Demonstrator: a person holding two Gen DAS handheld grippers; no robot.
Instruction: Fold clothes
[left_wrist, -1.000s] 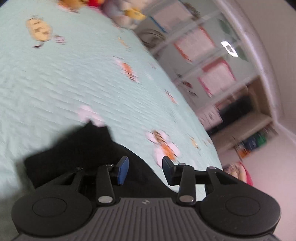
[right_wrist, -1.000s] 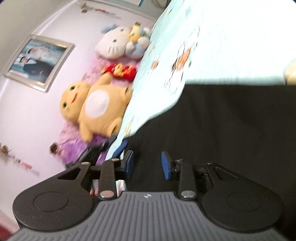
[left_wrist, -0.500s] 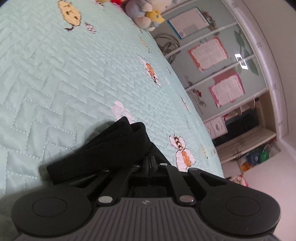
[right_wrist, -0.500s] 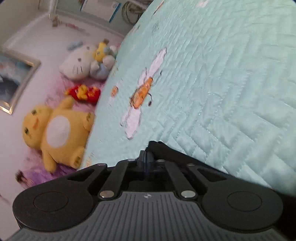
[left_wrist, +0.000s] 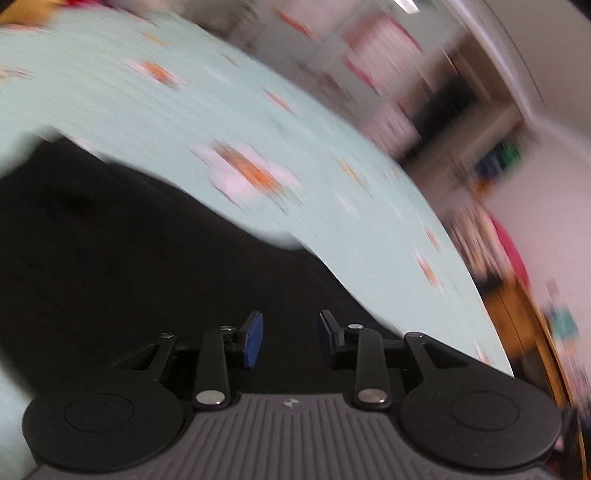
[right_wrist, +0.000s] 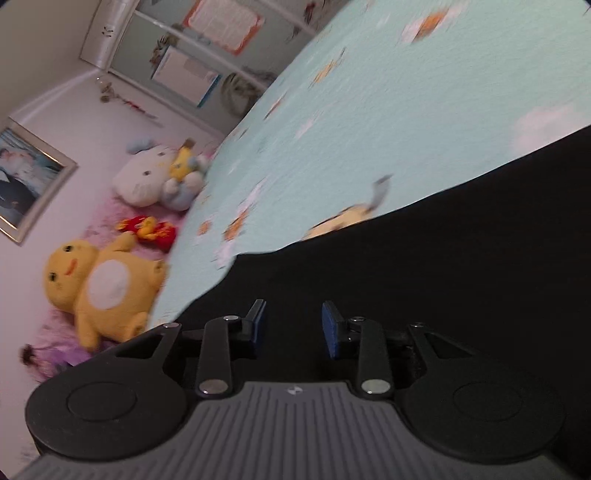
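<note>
Both grippers, left gripper (left_wrist: 288, 341) and right gripper (right_wrist: 293, 328), let go; jaws opening, empty, over the black garment (left_wrist: 129, 258) on the bed (left_wrist: 332, 155). We judge one fold laid, more remaining.

Left tongs (left_wrist: 290, 341) opening, nothing between the blue pads (left_wrist: 254, 343). Black garment (left_wrist: 129, 266) spread below, 7 to 10 o'clock. Mint bedspread (left_wrist: 332, 192) beyond, 12 to 3 o'clock; heavy blur.

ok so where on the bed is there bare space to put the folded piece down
The mint quilt is bare beyond the black garment, toward the wardrobe doors, and beside its edge in the left wrist view. The crowded end holds the yellow plush and white plush. Close in, the garment covers the bed.
</note>
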